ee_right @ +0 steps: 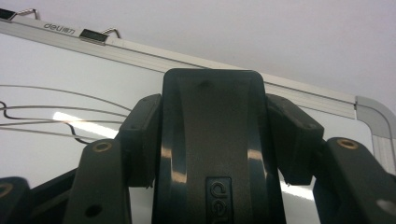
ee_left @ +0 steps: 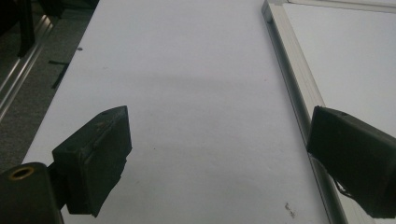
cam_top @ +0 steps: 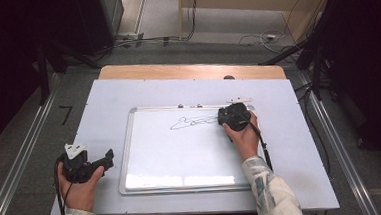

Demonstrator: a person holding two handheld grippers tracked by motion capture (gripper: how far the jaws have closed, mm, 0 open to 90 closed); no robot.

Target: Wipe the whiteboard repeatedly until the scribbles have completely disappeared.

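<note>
Progress looks early to middling, judged from the marks on the board. At the left of the bench (cam_top: pixel 103 100), the left gripper (cam_top: pixel 107 158) rests in the person's hand just beside the near-left edge of the whiteboard (cam_top: pixel 181 153), its jaws standing wide with nothing between them — it takes no part in the wiping. The whiteboard lies flat in the middle of the bench, and a black scribble (cam_top: pixel 192 121) sits across its far half, plainly not yet cleaned. At the right end of that scribble the right gripper (cam_top: pixel 233 116) has its jaws clamped on the black eraser (ee_right: pixel 212 140), which is on the board near the far-right corner. What is left, I judge — the whole run leftward over the drawn lines.
</note>
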